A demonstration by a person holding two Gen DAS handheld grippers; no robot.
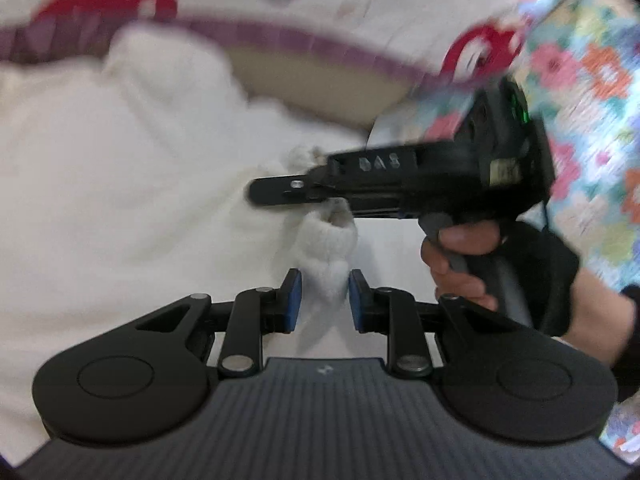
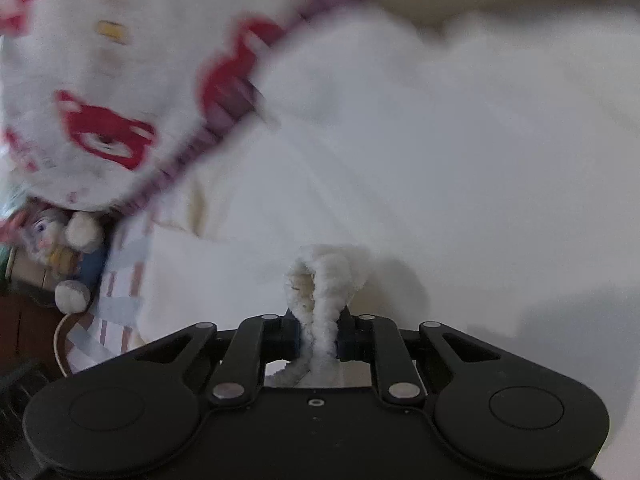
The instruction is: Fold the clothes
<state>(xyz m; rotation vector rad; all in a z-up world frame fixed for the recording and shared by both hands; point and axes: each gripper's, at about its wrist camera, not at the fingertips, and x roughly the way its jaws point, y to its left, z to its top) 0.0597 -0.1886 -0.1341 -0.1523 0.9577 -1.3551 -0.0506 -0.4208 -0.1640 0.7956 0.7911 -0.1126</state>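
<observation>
A fluffy white garment point(image 1: 120, 168) lies spread over the surface; it also fills the right wrist view point(image 2: 400, 152). My left gripper point(image 1: 325, 300) has its blue pads apart with a bunched fold of the garment point(image 1: 326, 252) between them, not clearly pinched. My right gripper point(image 2: 319, 338) is shut on a twisted edge of the white garment point(image 2: 320, 300). It also shows in the left wrist view point(image 1: 276, 192), held by a gloved hand, its fingers over the same bunch of cloth. Both views are motion-blurred.
A white blanket with red prints and a purple border point(image 1: 280, 36) lies behind the garment. A flowered cloth point(image 1: 592, 92) is at the right. A stuffed toy point(image 2: 64, 256) and striped fabric point(image 2: 116, 292) lie at the left.
</observation>
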